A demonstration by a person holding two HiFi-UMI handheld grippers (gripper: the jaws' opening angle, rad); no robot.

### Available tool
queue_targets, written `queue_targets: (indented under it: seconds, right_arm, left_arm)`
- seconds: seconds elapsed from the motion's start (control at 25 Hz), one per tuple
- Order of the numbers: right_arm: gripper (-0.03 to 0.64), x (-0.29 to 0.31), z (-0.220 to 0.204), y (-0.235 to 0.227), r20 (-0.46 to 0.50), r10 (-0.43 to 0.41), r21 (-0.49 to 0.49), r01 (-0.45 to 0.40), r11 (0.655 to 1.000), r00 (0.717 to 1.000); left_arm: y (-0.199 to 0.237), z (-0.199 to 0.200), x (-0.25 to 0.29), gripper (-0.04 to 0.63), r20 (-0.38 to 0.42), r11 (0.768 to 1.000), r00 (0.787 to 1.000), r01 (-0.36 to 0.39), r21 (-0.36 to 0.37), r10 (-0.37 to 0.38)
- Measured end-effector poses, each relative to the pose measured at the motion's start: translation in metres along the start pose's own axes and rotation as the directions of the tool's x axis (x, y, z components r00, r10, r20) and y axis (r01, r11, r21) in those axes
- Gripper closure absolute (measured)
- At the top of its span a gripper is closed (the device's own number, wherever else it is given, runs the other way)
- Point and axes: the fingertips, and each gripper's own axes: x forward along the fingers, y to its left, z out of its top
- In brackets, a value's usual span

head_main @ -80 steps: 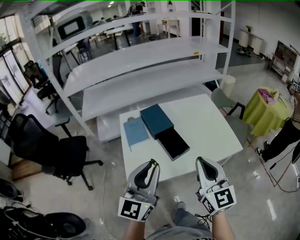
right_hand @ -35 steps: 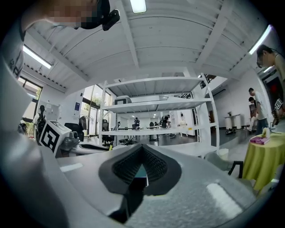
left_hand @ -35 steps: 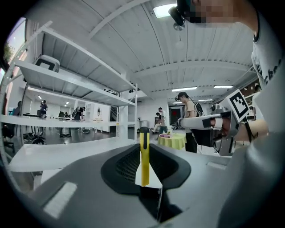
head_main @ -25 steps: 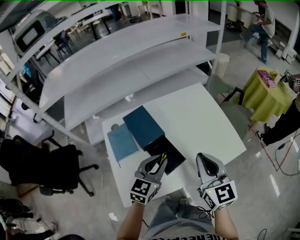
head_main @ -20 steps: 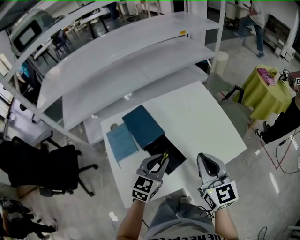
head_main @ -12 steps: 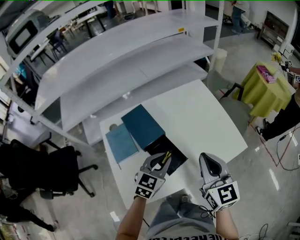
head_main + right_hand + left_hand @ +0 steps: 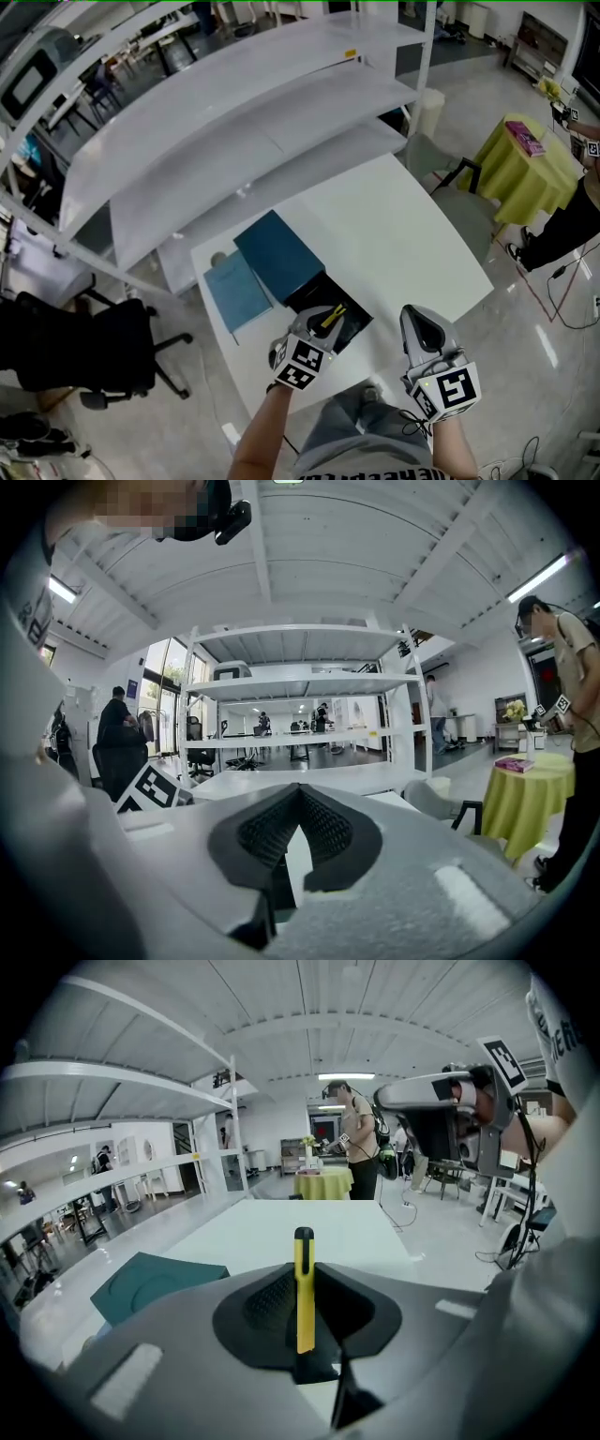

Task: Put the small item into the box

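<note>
Largest before us is the white metal shelving rack (image 7: 234, 103), its long tiers running behind the white rectangular counter (image 7: 403, 234). Off to our left on the floor stands a black office chair (image 7: 84, 347), and well apart on our right is a round table under a lime-green cloth (image 7: 525, 164).

On the counter's left half we see three flat things lined up close together. The dark teal rectangular box (image 7: 278, 253) lies in the middle. Just beside it, toward the counter's left edge, lies a lighter blue flat panel (image 7: 236, 292). At the teal box's near end sits the open black box tray (image 7: 353, 322), close to the counter's near edge.

Our left tongs (image 7: 322, 323) reach in over that black tray; from the head view we cannot tell whether their tips are above it or down in it. They are clamped on the small item, a slim yellow stick with a black tip (image 7: 304, 1288), which stands upright between the dark ribbed pads and pokes out past them. In the head view the same yellow stick shows at the tongs' tip against the black of the tray.

Our right tongs (image 7: 419, 321) hang near the counter's near edge, clear of the boxes. Their pads meet at the tips, with nothing between them.
</note>
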Motion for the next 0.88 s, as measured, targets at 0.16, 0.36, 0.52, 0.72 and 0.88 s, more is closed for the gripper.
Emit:
queue_targets:
  seconds: [0.16, 0.36, 0.52, 0.72, 0.88]
  right_arm:
    - [0.614, 0.002, -0.002, -0.004, -0.004, -0.008, 0.003, 0.008, 1.0, 1.0]
    - [0.614, 0.006, -0.006, -0.007, -0.016, -0.013, 0.006, 0.013, 1.0, 1.0]
    - [0.614, 0.01, -0.007, -0.009, -0.022, -0.015, 0.006, 0.016, 1.0, 1.0]
    - [0.614, 0.014, -0.008, -0.011, -0.031, -0.02, 0.006, 0.02, 1.0, 0.999]
    - [0.614, 0.016, -0.009, -0.012, -0.04, -0.021, 0.007, 0.021, 1.0, 0.999]
  left_arm:
    - [-0.003, -0.008, 0.012, 0.511, -0.059, 0.998, 0.998, 0.024, 0.049, -0.022]
    - [-0.003, -0.02, 0.024, 0.511, -0.133, 0.994, 0.99, 0.05, 0.098, -0.037]
    - [-0.002, -0.028, 0.033, 0.511, -0.194, 0.985, 0.98, 0.076, 0.154, -0.045]
    - [-0.004, -0.038, 0.041, 0.511, -0.268, 0.967, 0.962, 0.107, 0.231, -0.042]
    - [-0.008, -0.045, 0.047, 0.511, -0.316, 0.951, 0.947, 0.144, 0.273, -0.052]
